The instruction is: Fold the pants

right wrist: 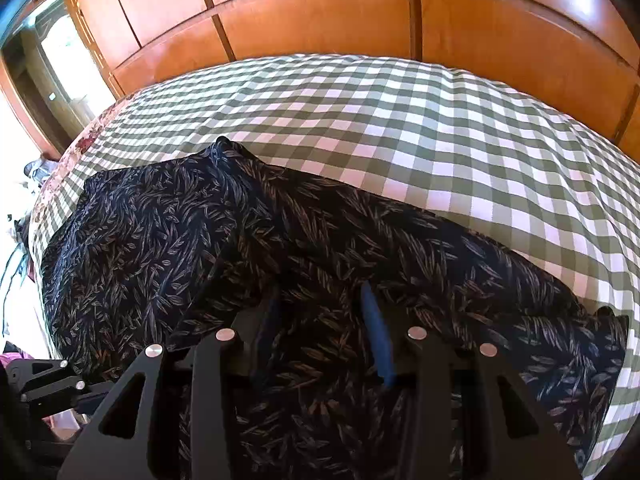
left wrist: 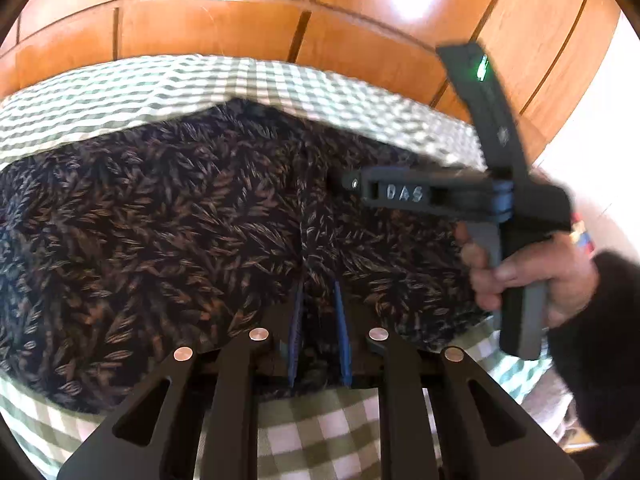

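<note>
One pair of dark pants (right wrist: 304,248), printed with small leaves, lies spread across the middle and lower part of both views on a green-and-white checked bedcover (right wrist: 440,132). In the right wrist view the cloth runs from the left edge to the lower right, with a raised peak of fabric at upper centre-left. In the left wrist view the left gripper (left wrist: 320,332) sits at the bottom centre, its 2 blue pads (left wrist: 343,340) drawn nearly together with a ridge of the pants pinched up between them, so it grips the cloth. In the right wrist view the right gripper (right wrist: 324,336) reaches in from the bottom centre with its jaws part open; the pants fill the gap between the blue fingers (right wrist: 378,344), but whether the pads press on the cloth I cannot tell. The same tool shows at the right of the left wrist view, blurred, held by a hand (left wrist: 536,276) in a dark sleeve (left wrist: 600,344). Behind the bed, across the top of both frames, stands glossy orange-brown wood panelling (right wrist: 320,12).
</note>
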